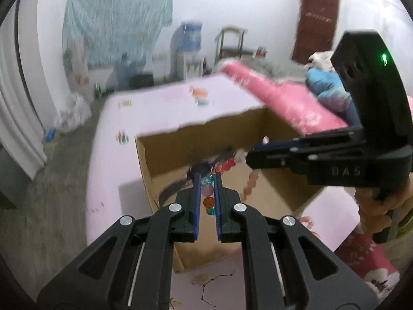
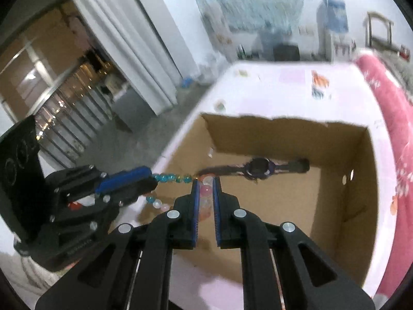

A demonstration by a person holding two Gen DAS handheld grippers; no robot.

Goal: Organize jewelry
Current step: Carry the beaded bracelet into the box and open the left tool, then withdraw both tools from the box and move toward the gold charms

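Observation:
A string of coloured beads (image 1: 208, 202) hangs stretched between both grippers above an open cardboard box (image 1: 180, 144). My left gripper (image 1: 207, 175) is shut on one part of it, with orange and pink beads showing between its blue pads. In the right wrist view my right gripper (image 2: 205, 179) is shut on pink beads, and teal beads (image 2: 170, 177) run from it to the left gripper (image 2: 155, 178) on the left. The right gripper (image 1: 251, 155) enters the left wrist view from the right. A dark wristwatch (image 2: 259, 169) lies on the floor of the box (image 2: 284, 134).
The box sits on a bed with a pale pink sheet (image 1: 155, 103). A rolled pink blanket (image 1: 284, 98) and blue cloth lie along the bed's right side. A person's hand (image 1: 374, 206) grips the right tool. Floor, white curtain (image 2: 134, 51) and water dispenser (image 1: 188, 44) lie beyond.

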